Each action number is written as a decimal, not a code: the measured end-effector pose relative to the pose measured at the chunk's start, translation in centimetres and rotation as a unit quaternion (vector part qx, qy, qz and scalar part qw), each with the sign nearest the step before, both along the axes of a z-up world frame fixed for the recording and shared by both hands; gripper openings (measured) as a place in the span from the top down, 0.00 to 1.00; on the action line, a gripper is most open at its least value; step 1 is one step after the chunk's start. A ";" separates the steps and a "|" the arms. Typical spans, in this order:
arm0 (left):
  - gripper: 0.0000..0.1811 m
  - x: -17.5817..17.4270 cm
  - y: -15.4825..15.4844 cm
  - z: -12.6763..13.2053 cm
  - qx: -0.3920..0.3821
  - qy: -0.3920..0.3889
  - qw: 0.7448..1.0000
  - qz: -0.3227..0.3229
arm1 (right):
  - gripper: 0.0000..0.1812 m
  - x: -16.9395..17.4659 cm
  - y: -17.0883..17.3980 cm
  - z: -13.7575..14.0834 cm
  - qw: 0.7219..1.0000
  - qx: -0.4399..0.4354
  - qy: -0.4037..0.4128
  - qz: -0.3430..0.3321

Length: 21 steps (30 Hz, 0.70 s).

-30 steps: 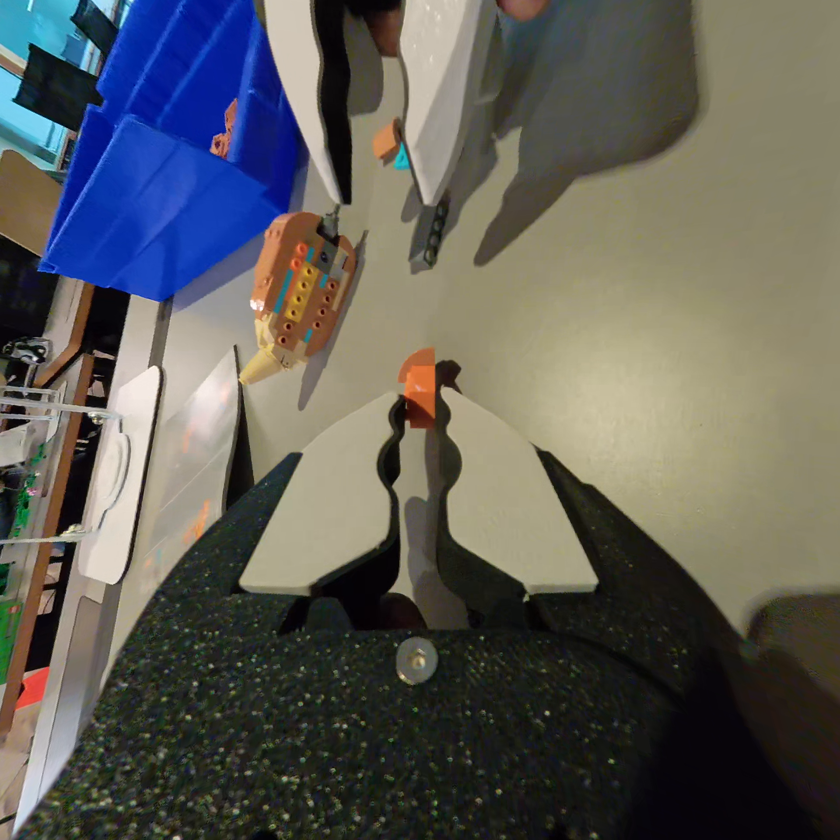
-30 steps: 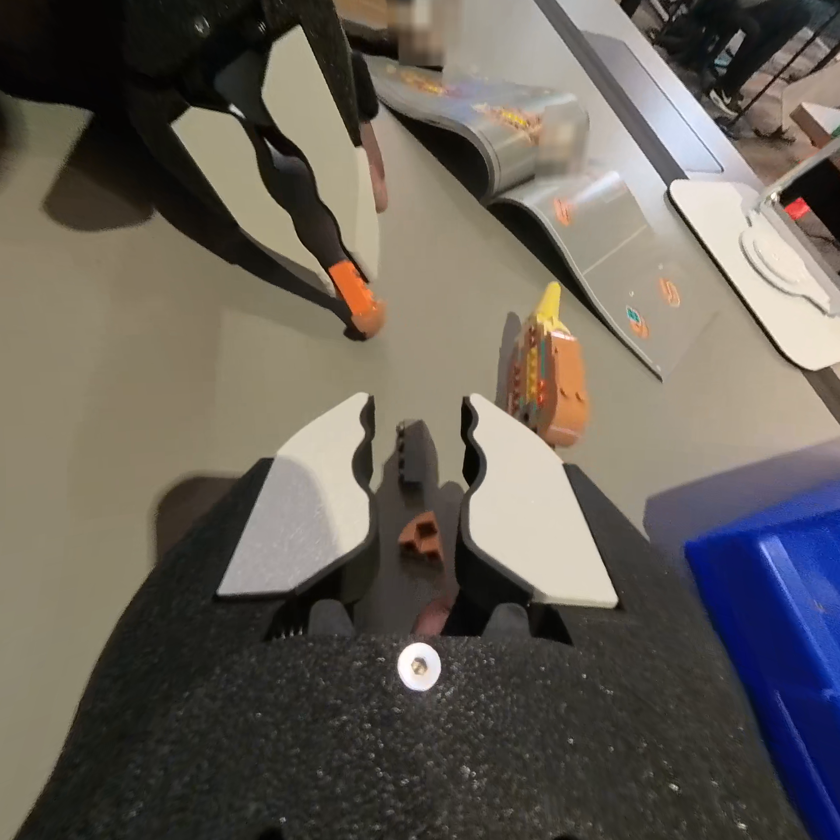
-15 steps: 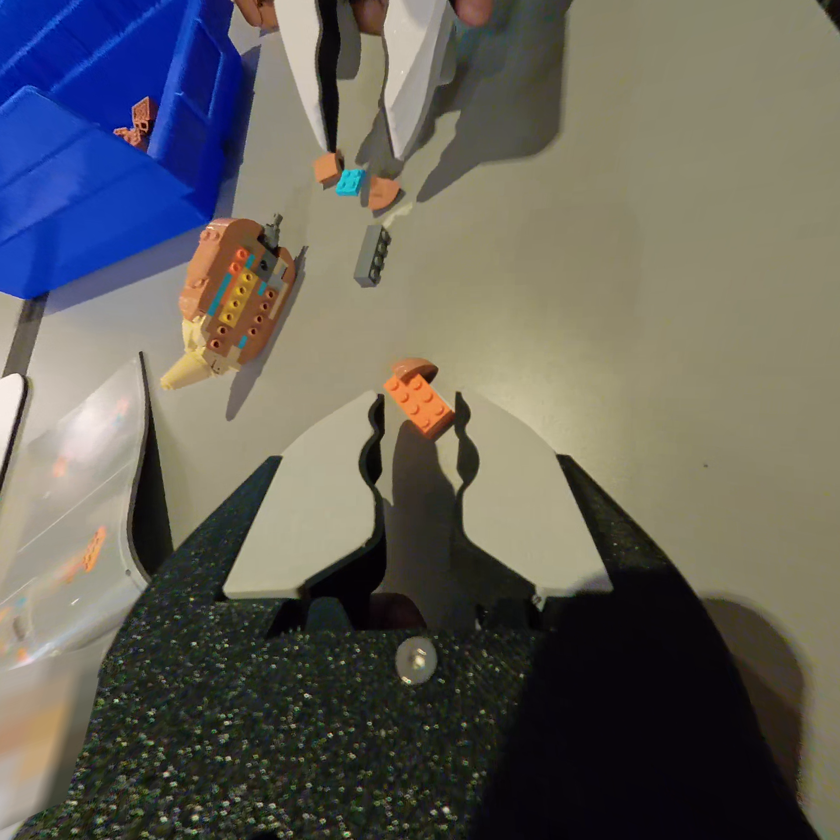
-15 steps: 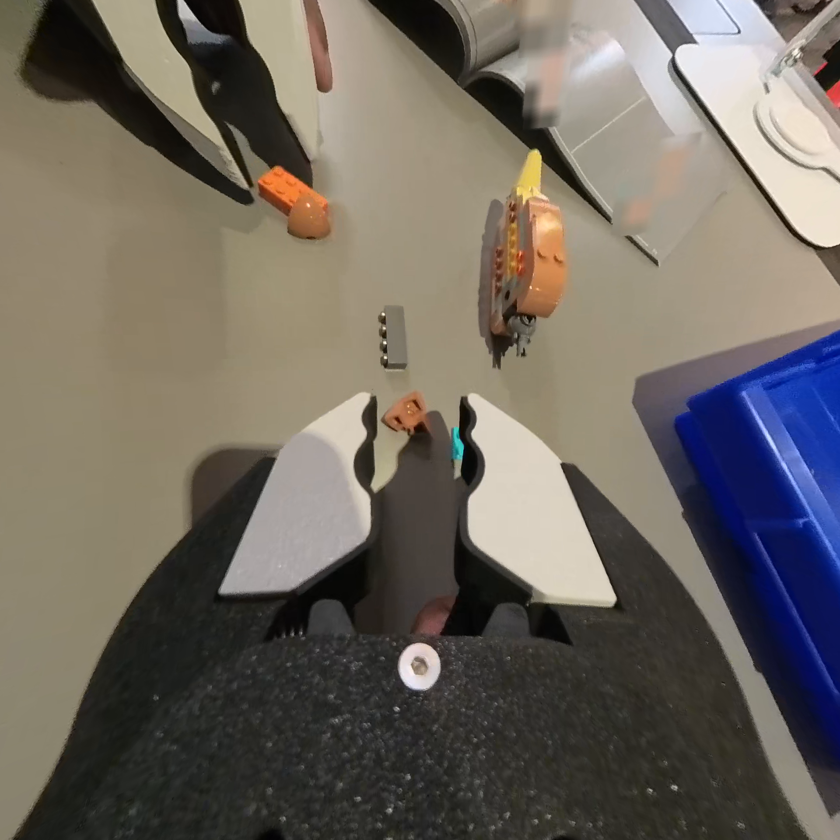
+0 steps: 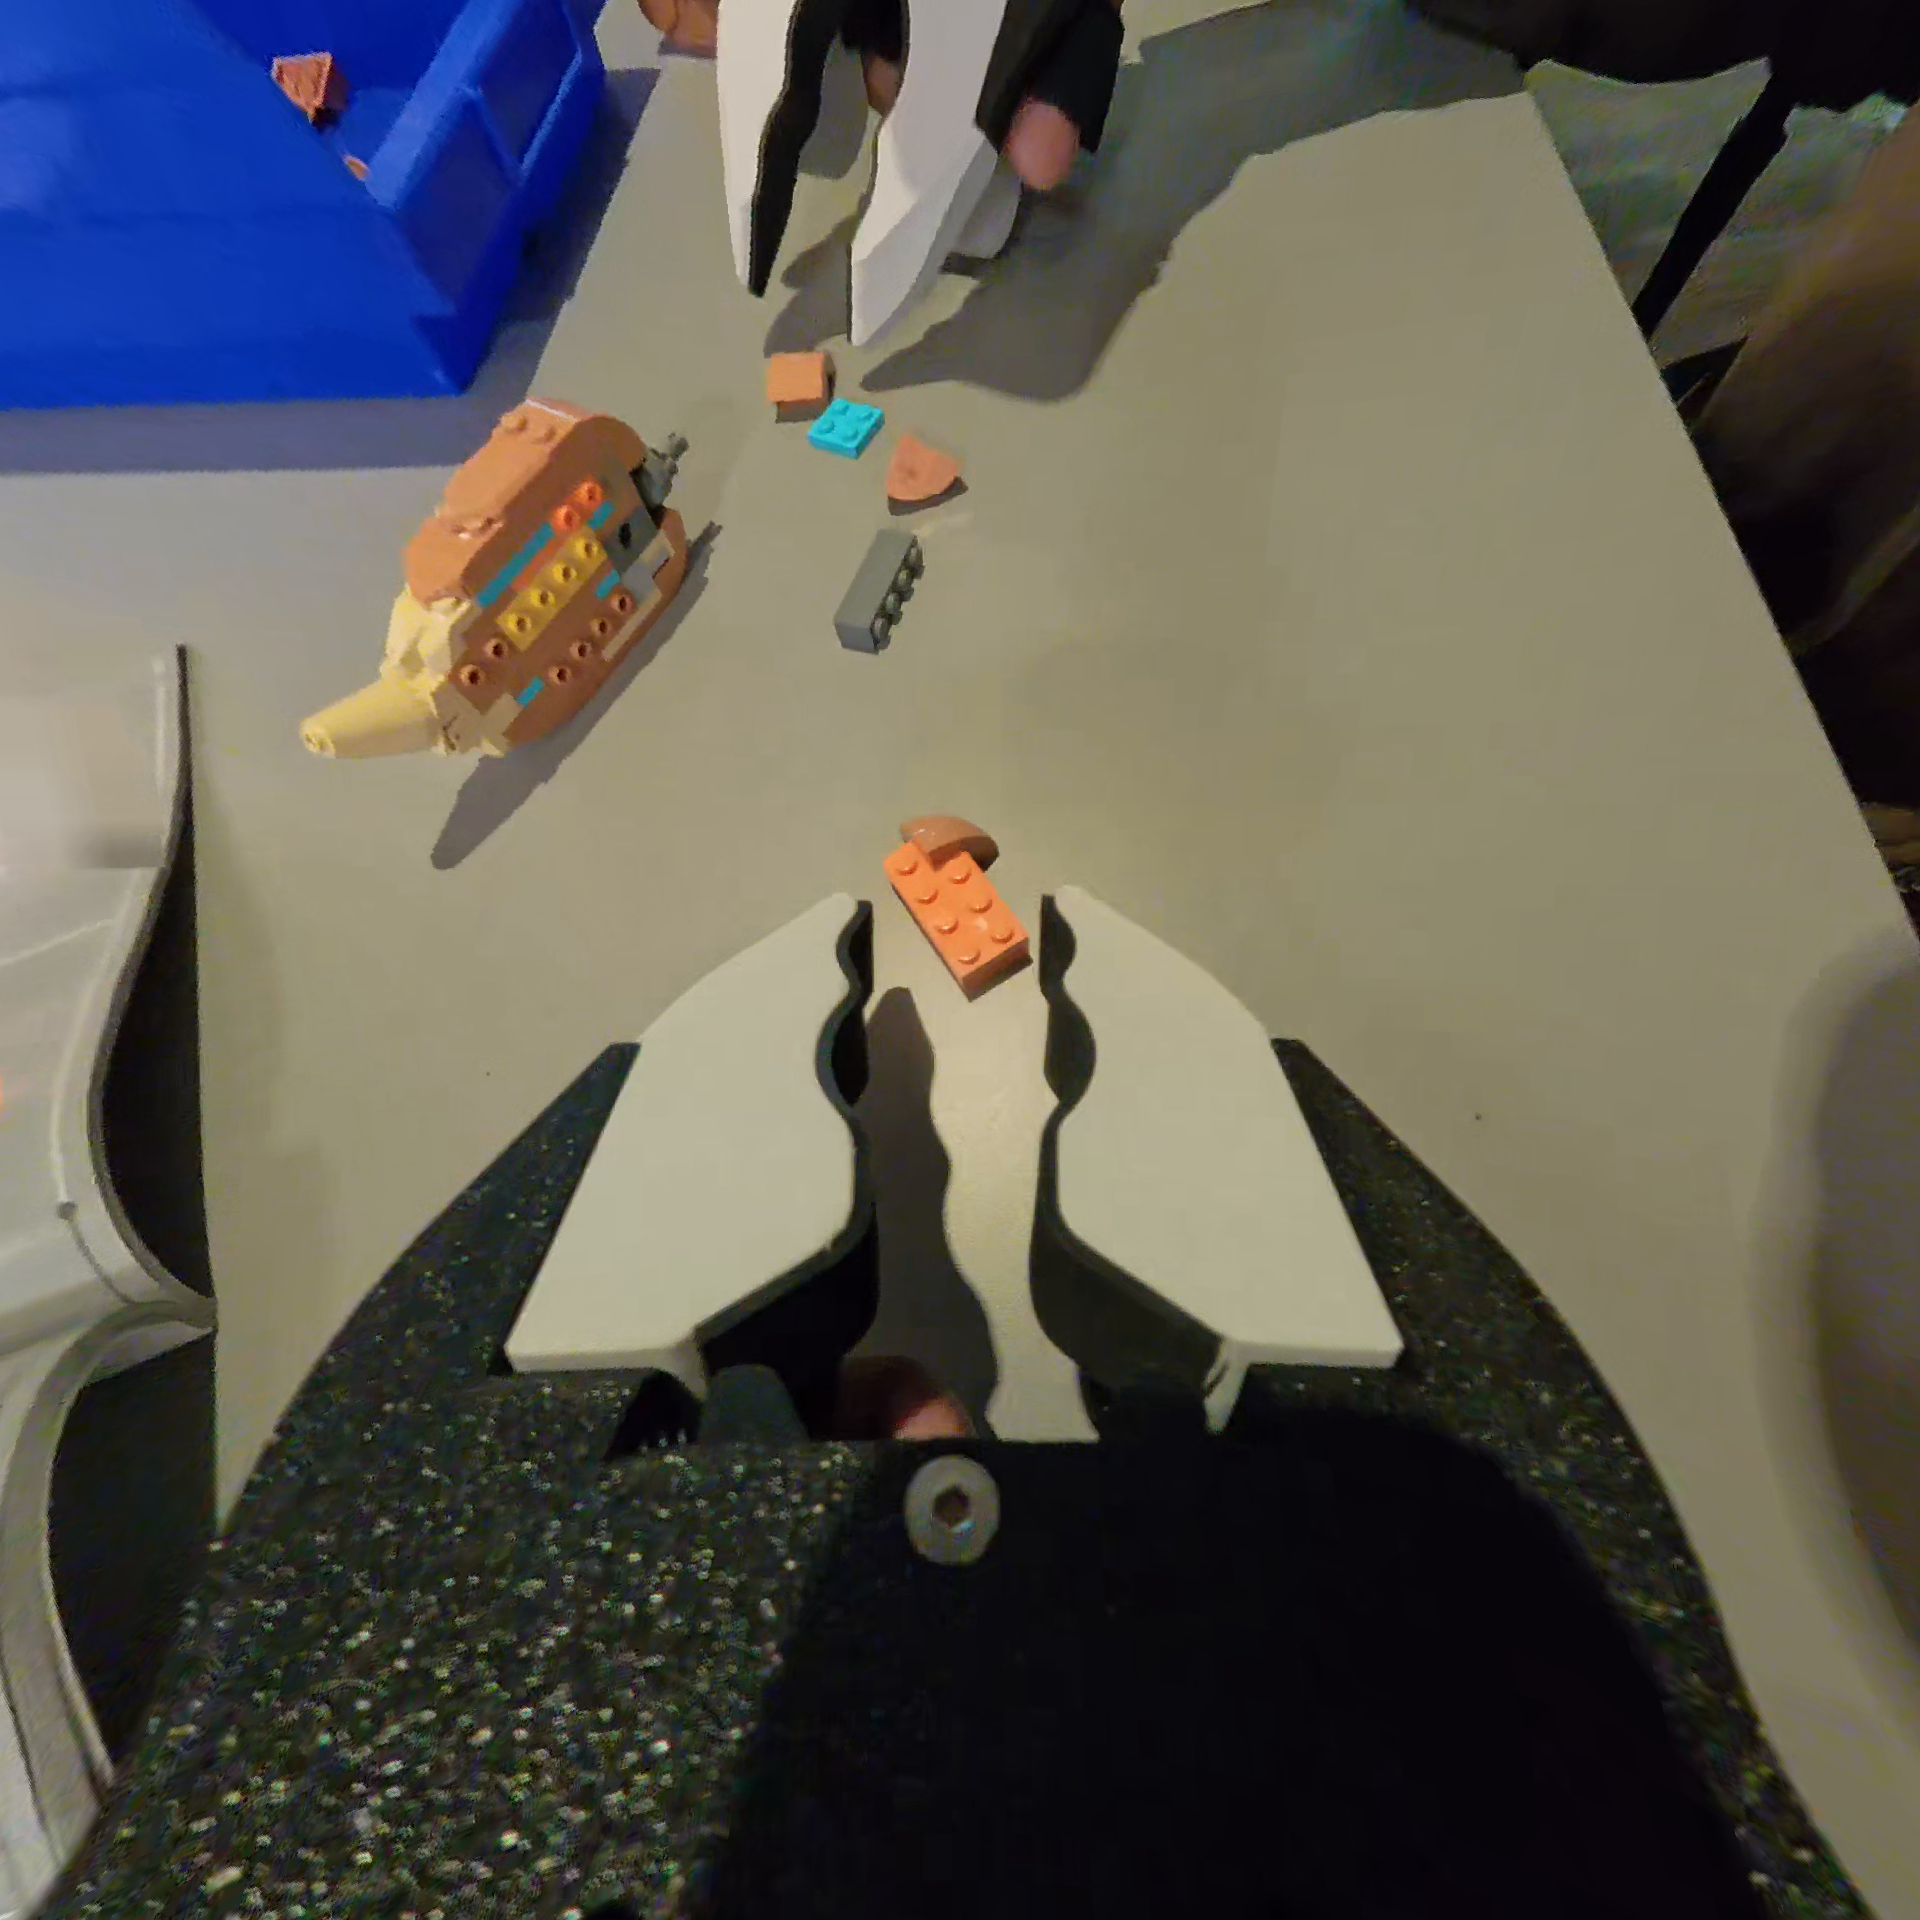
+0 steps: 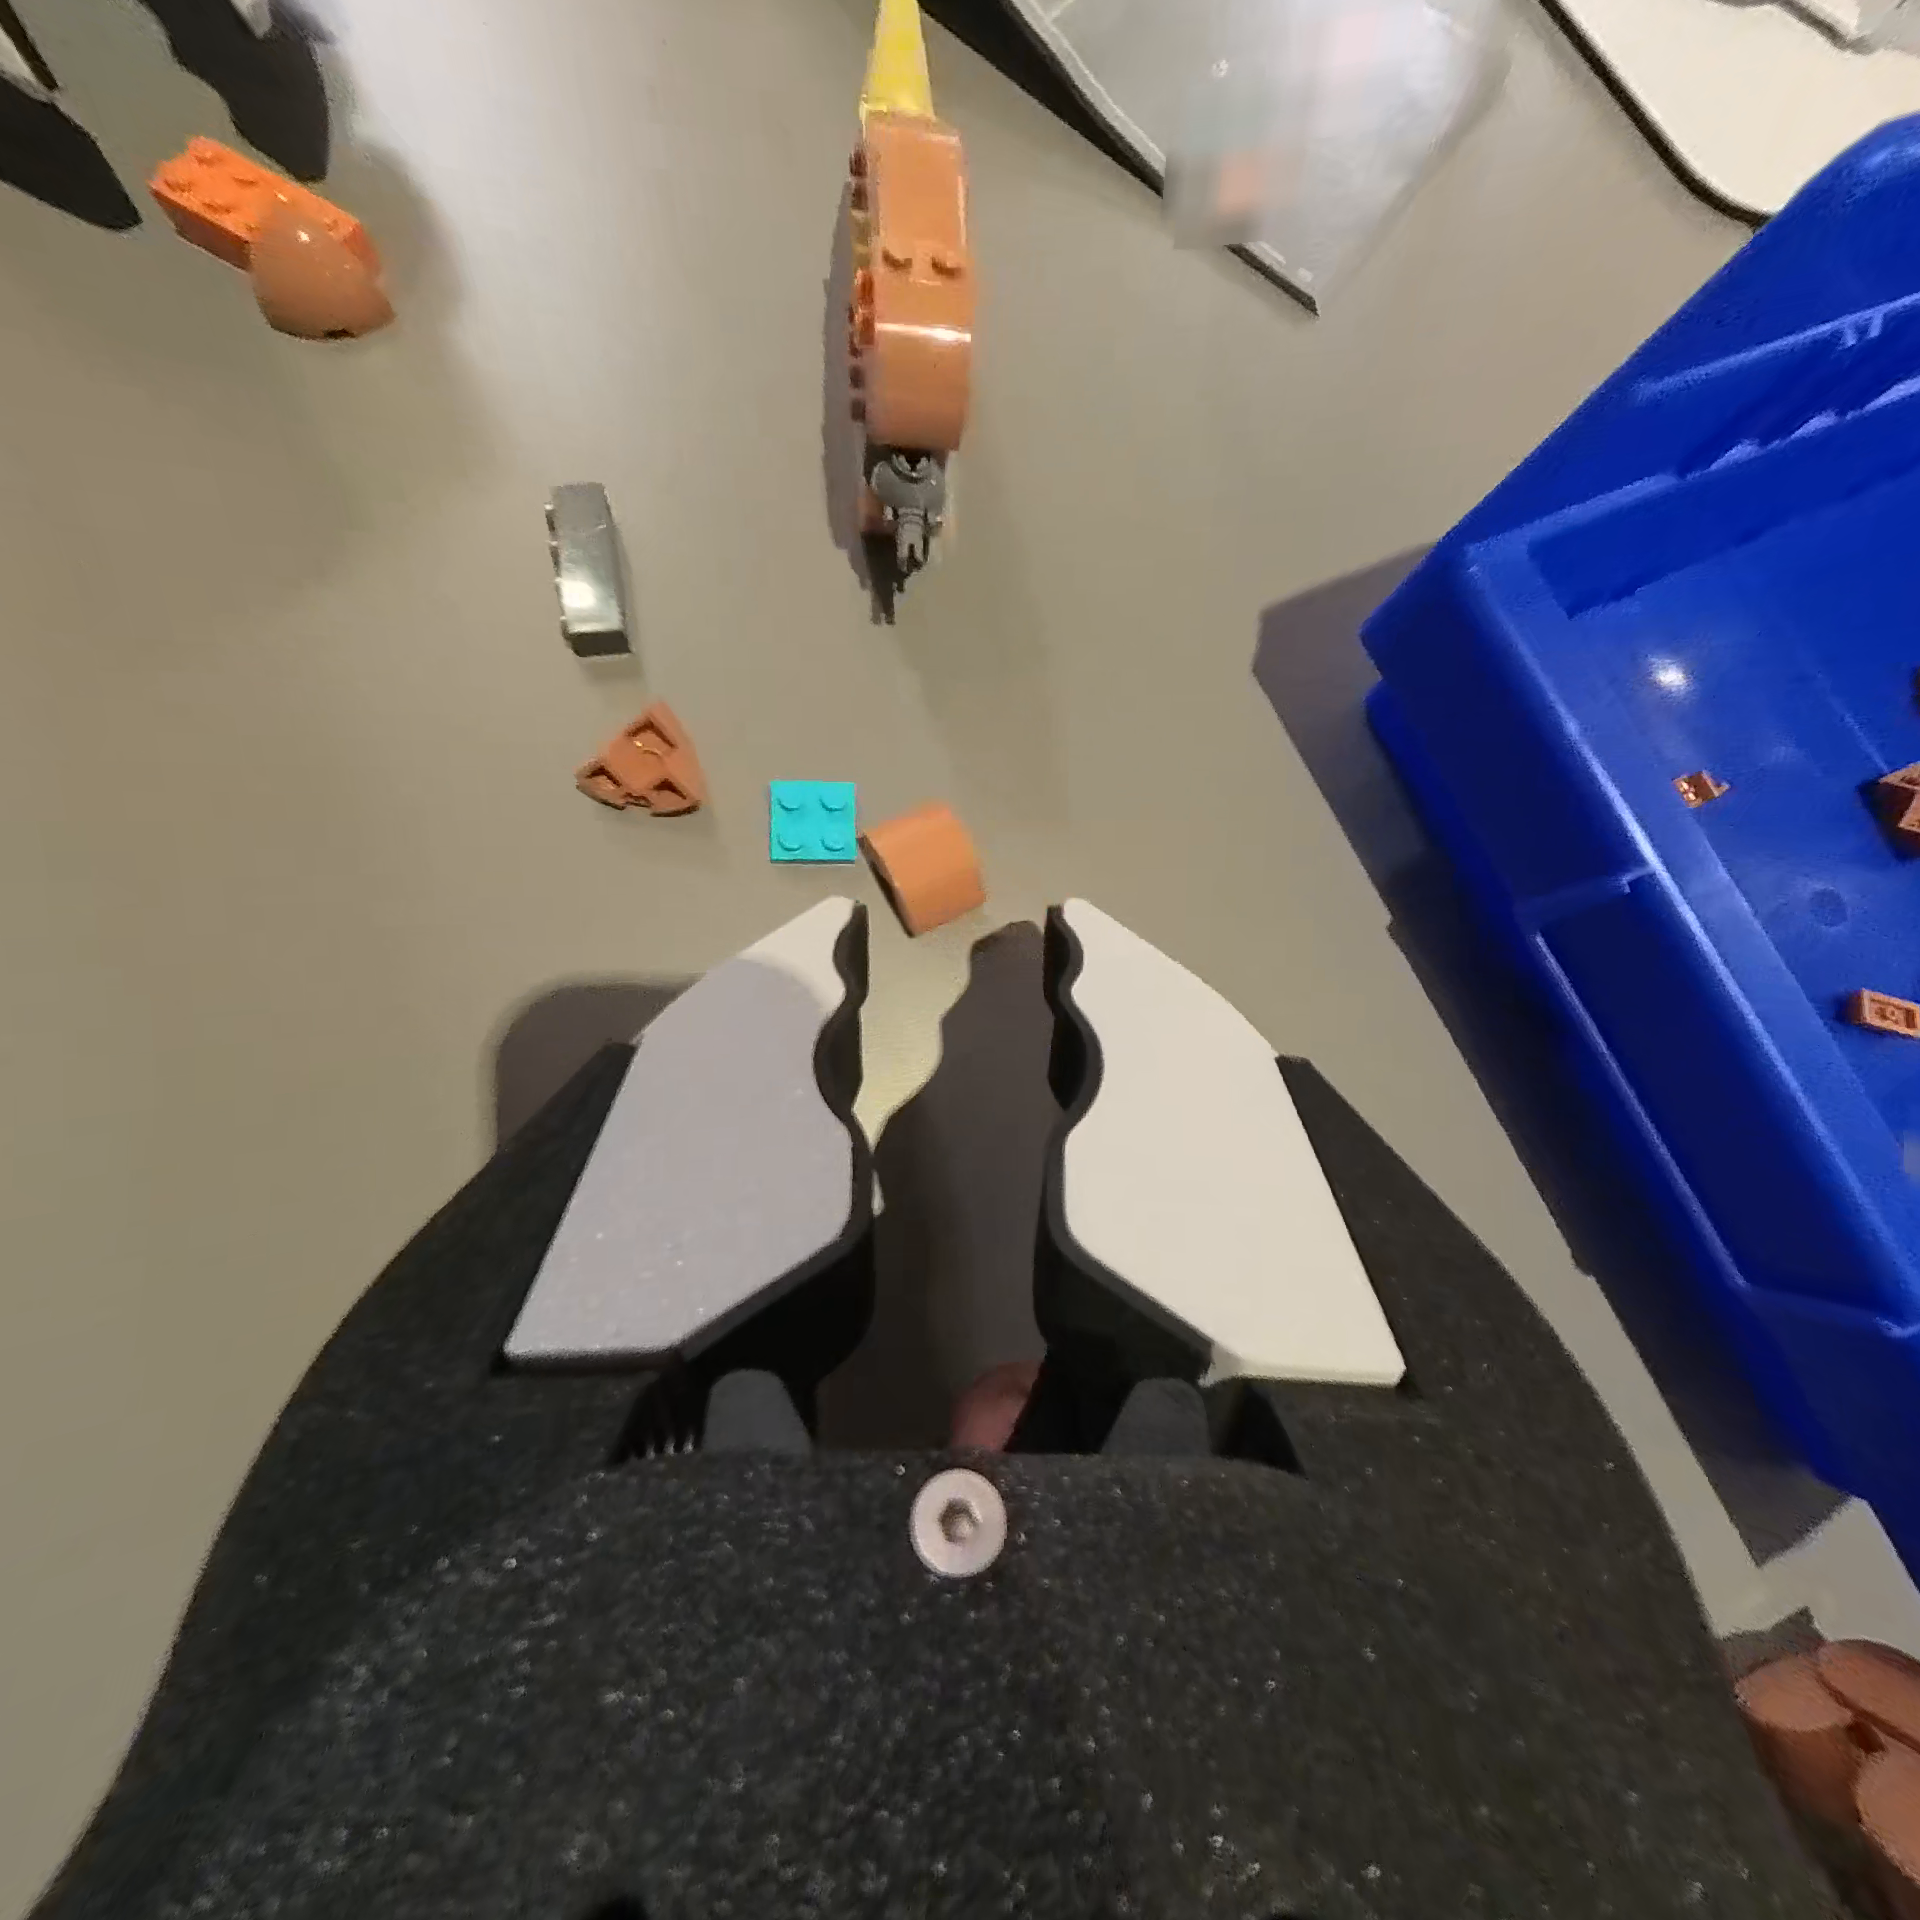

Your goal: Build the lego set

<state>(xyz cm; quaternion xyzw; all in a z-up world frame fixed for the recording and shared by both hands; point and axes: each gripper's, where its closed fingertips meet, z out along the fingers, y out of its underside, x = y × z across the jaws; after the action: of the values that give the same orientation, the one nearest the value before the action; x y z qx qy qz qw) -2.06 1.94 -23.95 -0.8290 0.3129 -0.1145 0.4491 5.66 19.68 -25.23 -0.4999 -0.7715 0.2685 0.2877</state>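
The left tongs (image 5: 954, 909) have let go of the orange plate (image 5: 958, 920), now lying on the surface (image 5: 1299, 727); both tongs pulled back.

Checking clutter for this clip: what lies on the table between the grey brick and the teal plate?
A brown rounded-corner piece, studs down, lies between the grey brick and the teal plate, apart from both; the right wrist view shows it best.
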 end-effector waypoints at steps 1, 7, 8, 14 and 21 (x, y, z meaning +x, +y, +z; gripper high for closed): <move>0.83 0.0 -0.1 -0.1 -0.005 -0.004 1.000 0.000 | 0.82 -0.1 -0.1 -0.1 1.000 -0.002 -0.001 0.006; 0.83 0.1 -0.2 -0.6 -0.022 -0.003 1.000 -0.003 | 0.83 -0.6 -0.1 -0.7 0.999 -0.002 -0.009 0.036; 0.83 0.1 -0.2 -0.7 -0.024 -0.004 1.000 -0.003 | 0.83 -0.8 -0.2 -0.6 0.999 -0.004 -0.008 0.041; 0.84 0.1 -0.3 -0.8 -0.031 -0.005 0.999 -0.004 | 0.87 -1.0 -0.7 -0.7 0.998 -0.022 -0.012 0.065; 0.85 0.1 -0.3 -1.2 -0.043 -0.002 0.999 -0.004 | 0.90 -1.0 -0.7 -0.7 0.997 -0.026 -0.013 0.069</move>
<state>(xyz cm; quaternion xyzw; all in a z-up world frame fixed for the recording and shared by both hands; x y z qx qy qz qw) -1.92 1.69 -25.13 -0.8463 0.3096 -0.1317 0.4130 4.71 18.98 -25.98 -0.4561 -0.8008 0.3010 0.2450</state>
